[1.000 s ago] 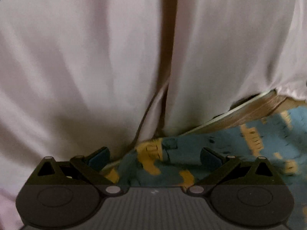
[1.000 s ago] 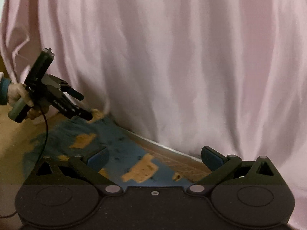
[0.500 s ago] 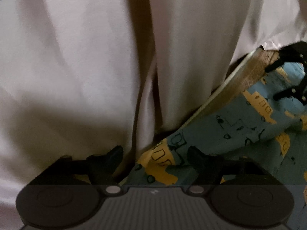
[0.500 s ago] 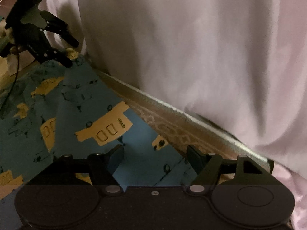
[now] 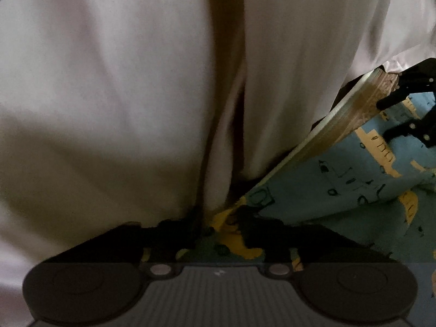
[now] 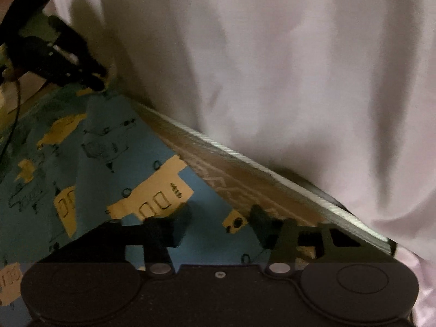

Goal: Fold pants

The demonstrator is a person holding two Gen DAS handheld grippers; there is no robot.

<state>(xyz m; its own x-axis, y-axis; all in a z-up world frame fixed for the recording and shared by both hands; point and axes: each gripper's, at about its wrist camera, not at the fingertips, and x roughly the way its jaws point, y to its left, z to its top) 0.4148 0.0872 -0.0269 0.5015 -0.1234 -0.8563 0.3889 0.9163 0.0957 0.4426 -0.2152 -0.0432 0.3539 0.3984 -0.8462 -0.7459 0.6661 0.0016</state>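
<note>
I have both grippers low at the far edge of the pants (image 6: 103, 163), the blue cloth with yellow prints, which lies on a mat (image 6: 245, 174) in front of a hanging pink sheet (image 6: 272, 68).

Left gripper (image 5: 220, 223): jaws narrow, with a corner of the pants between the fingertips. Whether they actually clamp the cloth, I cannot tell; the fingers are in deep shadow.

Right gripper (image 6: 218, 218): jaws part open over the pants' edge, just beside the mat border, cloth between them but not pinched.

In my judgement the step is taking hold of this edge at two corners. To do it well I should take only the pants, not the mat or sheet, grip at matching points, confirm both holds, then lift evenly so the fold lands square.
</note>
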